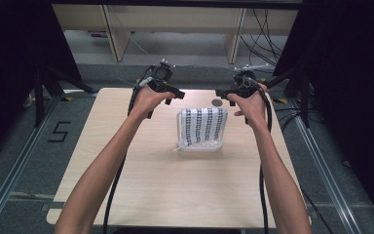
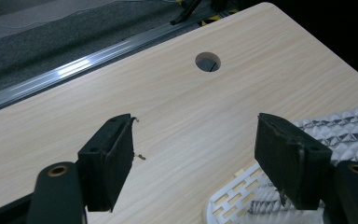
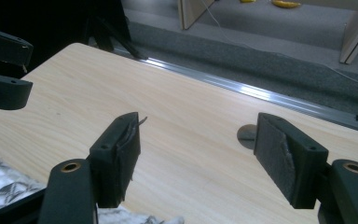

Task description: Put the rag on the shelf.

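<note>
Surface: light wood-grain table [image 1: 146, 185] with rounded corners and a round cable hole [image 1: 217, 102] near its far edge.
On it: white slotted basket [image 1: 185, 145], a patterned black-and-white cloth [image 1: 203, 125] draped over it.

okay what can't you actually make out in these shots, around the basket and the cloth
- Inside of the white basket: high view, covered by the patterned cloth draped over it.
- Cloth's full extent: left gripper view, cut off by the right and bottom edges and the jaw in front; right gripper view, cut off at the bottom.
- Cloth pattern detail: high view, too small.
- Table near edge: high view, cut off at the bottom.
</note>
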`<state>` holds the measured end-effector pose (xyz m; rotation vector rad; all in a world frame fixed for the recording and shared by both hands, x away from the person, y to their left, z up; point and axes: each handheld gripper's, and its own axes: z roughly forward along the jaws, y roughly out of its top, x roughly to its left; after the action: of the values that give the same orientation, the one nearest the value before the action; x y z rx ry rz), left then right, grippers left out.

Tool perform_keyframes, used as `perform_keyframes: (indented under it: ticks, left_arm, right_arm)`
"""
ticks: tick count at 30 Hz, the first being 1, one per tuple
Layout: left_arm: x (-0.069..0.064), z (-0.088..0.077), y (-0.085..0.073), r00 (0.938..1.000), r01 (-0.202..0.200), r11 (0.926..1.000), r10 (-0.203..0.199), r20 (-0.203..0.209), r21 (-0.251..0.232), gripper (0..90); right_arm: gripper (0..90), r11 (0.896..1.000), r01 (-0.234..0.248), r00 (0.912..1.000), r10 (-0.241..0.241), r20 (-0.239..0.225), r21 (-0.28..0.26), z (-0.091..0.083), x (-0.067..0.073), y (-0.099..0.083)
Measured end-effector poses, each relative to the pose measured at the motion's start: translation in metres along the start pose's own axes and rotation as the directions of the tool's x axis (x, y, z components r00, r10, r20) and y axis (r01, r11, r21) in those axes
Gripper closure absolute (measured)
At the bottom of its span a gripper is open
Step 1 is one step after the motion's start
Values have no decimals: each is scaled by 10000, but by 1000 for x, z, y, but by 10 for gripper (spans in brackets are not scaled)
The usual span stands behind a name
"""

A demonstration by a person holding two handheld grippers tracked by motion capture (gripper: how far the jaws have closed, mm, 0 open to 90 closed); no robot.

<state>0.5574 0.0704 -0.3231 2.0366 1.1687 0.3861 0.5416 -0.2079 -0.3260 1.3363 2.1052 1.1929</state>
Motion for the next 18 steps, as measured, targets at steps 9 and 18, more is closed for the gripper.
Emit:
perform_keyframes:
  ticks: [9, 18]
  left_arm:
    - [4, -12, -15, 9997, 40, 9999, -37, 248, -154, 261]
    - [-4, -23, -34, 9987, -293, 9993, 303, 409, -245, 257]
  right_arm:
    - [315, 9996, 133, 9992, -142, -376, -250, -17, -1, -11]
    - [307, 9982, 395, 9972, -423, -616, -458, -35, 3, -23]
